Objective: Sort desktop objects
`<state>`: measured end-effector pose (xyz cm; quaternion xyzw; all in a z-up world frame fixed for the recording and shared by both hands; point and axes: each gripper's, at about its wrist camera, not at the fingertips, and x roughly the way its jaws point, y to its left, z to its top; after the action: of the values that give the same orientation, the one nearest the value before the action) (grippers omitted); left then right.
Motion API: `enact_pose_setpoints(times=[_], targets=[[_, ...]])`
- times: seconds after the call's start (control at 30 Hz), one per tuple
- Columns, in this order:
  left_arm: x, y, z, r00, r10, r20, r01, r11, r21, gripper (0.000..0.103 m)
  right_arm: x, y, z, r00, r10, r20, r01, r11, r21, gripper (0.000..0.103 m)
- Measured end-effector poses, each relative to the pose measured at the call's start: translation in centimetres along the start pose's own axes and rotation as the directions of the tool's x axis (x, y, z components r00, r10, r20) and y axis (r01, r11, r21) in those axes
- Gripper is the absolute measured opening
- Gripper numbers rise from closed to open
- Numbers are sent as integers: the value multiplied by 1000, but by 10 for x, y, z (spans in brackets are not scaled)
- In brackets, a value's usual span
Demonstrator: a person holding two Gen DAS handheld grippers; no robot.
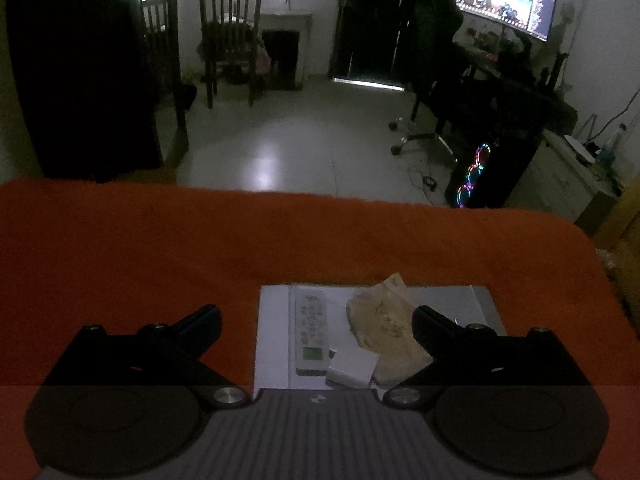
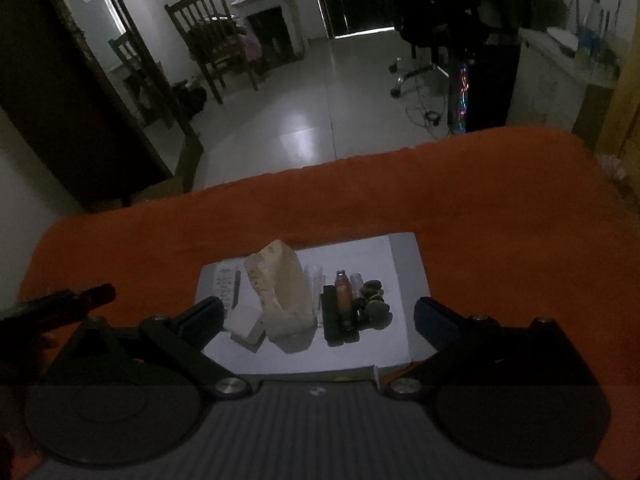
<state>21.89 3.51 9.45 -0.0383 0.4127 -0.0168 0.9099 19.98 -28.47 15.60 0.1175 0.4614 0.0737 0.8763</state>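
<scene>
A white sheet (image 1: 274,344) (image 2: 376,260) lies on the orange cloth and carries the objects. On it are a white remote control (image 1: 311,328) (image 2: 223,283), a crumpled beige bag (image 1: 386,328) (image 2: 280,292), a small white box (image 1: 352,370) (image 2: 245,326), a clear glass (image 2: 314,280), a black flat case (image 2: 334,316), a brown bottle (image 2: 343,292) and a clump of dark round pieces (image 2: 374,304). My left gripper (image 1: 316,320) hangs open just before the sheet's near edge. My right gripper (image 2: 318,316) is open too, its fingers spread either side of the row.
The orange cloth (image 1: 160,248) (image 2: 500,208) covers the surface to its far edge, with floor beyond. A dark part of the other gripper (image 2: 60,306) shows at the left. Wooden chairs (image 1: 230,36), an office chair (image 1: 432,60), a lit monitor (image 1: 506,0) and a glowing computer case (image 1: 476,176) stand across the room.
</scene>
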Motion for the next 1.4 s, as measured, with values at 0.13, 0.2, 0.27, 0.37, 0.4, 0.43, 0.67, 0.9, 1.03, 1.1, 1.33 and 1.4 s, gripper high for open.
enact_pose_setpoints(times=[0.13,0.2,0.27,0.37,0.4,0.43,0.67,0.9,1.03,1.1,1.33,1.4], targets=[[18,-9,-3,1000,17,-23,-15,999,53,103,21,-18,4,1000,-5,-7,5,1000,31,103],[27,-11,-6,999,14,-37,-12,998,64,103,33,-27,4,1000,13,-13,-13,999,34,103],[36,-11,-8,999,17,-50,-14,998,64,103,45,-35,4,999,34,-20,-33,999,37,103],[46,-14,-9,997,18,-75,-14,998,57,103,61,-45,1,997,63,-38,-61,996,69,103],[50,-16,-9,996,15,-83,-10,998,58,103,66,-47,1,996,74,-43,-71,994,78,103],[54,-18,-10,996,11,-87,-5,998,64,103,70,-49,0,995,85,-49,-80,993,84,103],[73,-33,-12,994,-22,-112,31,997,73,103,92,-51,-7,994,88,-72,-82,993,80,103],[91,-52,-17,991,-43,-129,54,995,86,103,104,-48,-17,989,100,-107,-93,993,68,103],[99,-61,-17,990,-49,-132,60,995,81,103,104,-49,-18,988,107,-114,-100,993,66,103],[103,-65,-17,990,-50,-134,62,995,81,103,104,-50,-18,987,112,-113,-104,992,68,103],[114,-75,-16,988,-47,-147,58,996,74,103,103,-54,-18,987,119,-110,-110,991,79,103],[115,-78,-16,987,-48,-151,59,996,72,103,103,-56,-19,987,116,-113,-107,991,81,103]])
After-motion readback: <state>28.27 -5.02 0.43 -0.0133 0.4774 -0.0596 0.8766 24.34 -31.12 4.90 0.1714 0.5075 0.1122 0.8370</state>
